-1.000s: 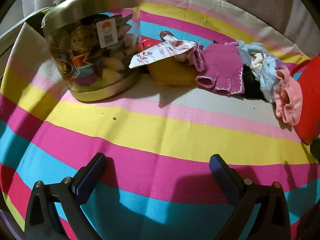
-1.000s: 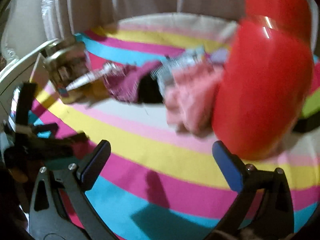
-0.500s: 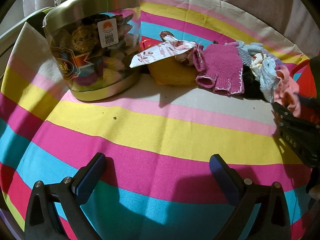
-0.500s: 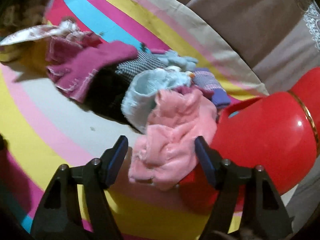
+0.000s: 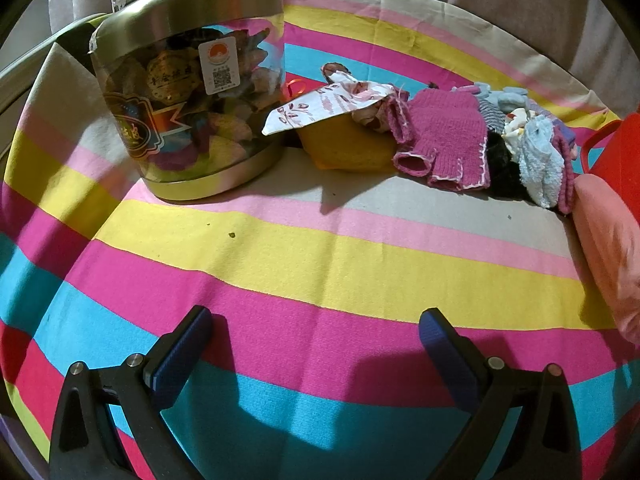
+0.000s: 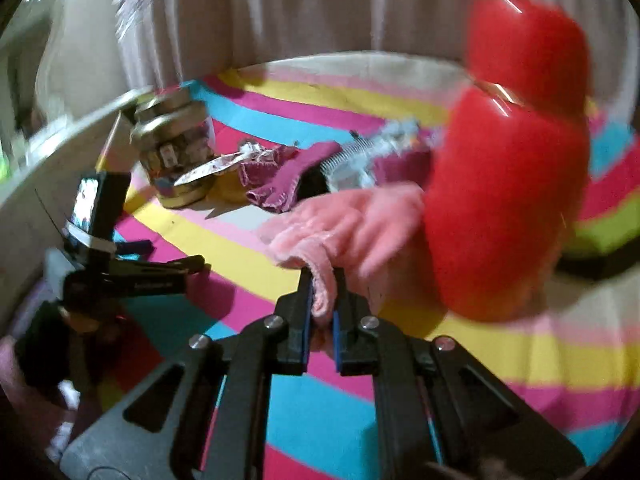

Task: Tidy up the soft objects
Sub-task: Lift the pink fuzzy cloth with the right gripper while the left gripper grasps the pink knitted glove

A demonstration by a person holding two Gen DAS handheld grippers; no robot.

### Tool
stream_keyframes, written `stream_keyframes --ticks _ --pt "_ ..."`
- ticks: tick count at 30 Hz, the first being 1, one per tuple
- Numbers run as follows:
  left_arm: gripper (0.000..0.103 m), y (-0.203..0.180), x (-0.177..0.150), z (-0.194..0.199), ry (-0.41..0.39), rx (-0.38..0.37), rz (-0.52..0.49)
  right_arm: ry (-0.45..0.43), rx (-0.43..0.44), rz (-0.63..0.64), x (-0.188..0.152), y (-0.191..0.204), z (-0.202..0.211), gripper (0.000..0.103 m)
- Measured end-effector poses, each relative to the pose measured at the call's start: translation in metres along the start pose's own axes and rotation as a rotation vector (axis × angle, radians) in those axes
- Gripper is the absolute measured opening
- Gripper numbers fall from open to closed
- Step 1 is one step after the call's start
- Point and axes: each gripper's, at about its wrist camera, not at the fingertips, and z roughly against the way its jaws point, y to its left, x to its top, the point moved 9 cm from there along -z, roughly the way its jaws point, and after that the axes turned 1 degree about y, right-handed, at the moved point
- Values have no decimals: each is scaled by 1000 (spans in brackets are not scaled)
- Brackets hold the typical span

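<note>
My right gripper [image 6: 323, 280] is shut on the cuff of a fuzzy pink sock [image 6: 352, 224], which hangs stretched in front of the red container [image 6: 504, 200]. In the left wrist view the same pink sock [image 5: 608, 248] shows blurred at the right edge. The pile of soft things lies at the back: a magenta knitted glove [image 5: 444, 140], a light blue sock [image 5: 536, 160], a yellow cloth [image 5: 344, 148] and a floral cloth [image 5: 328, 100]. My left gripper [image 5: 314, 324] stands open over the striped cloth with nothing between its fingers.
A clear jar with a metal lid [image 5: 188, 92] stands at the back left, touching the floral cloth. The striped tablecloth [image 5: 320, 264] covers the table. Pale curtains hang behind. The red container [image 5: 624, 152] sits at the far right.
My right gripper went in to the pile, shut on the pink sock and pulled it back out toward the front. The left gripper has kept still.
</note>
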Motion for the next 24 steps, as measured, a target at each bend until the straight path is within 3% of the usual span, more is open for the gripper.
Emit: stream_keyframes --ticks 1,2,4,10,18,19,20,21,22,24 --pt "103 0 0 0 0 1 1 35 -59 -12 -6 -11 -2 24" --pt "103 0 0 0 0 1 1 55 -97 -16 -8 -17 -6 41" --pt "103 0 0 0 0 1 1 73 -93 -29 -12 -19 -9 67" --pt "103 0 0 0 0 0 1 84 -100 75 -2 6 -34 81" --pt "103 0 0 0 0 0 0 220 -177 66 -20 -4 -72 81" --pt "103 0 0 0 0 0 0 208 -174 75 -20 -4 -72 73" --pt "103 0 0 0 0 0 0 199 -161 78 -20 -3 -70 53" --pt "103 0 0 0 0 0 0 185 -138 71 -20 -3 -67 42" --pt "103 0 0 0 0 0 0 166 -111 51 -19 -3 -63 20" --pt "103 0 0 0 0 1 0 101 -11 10 -15 1 -47 17"
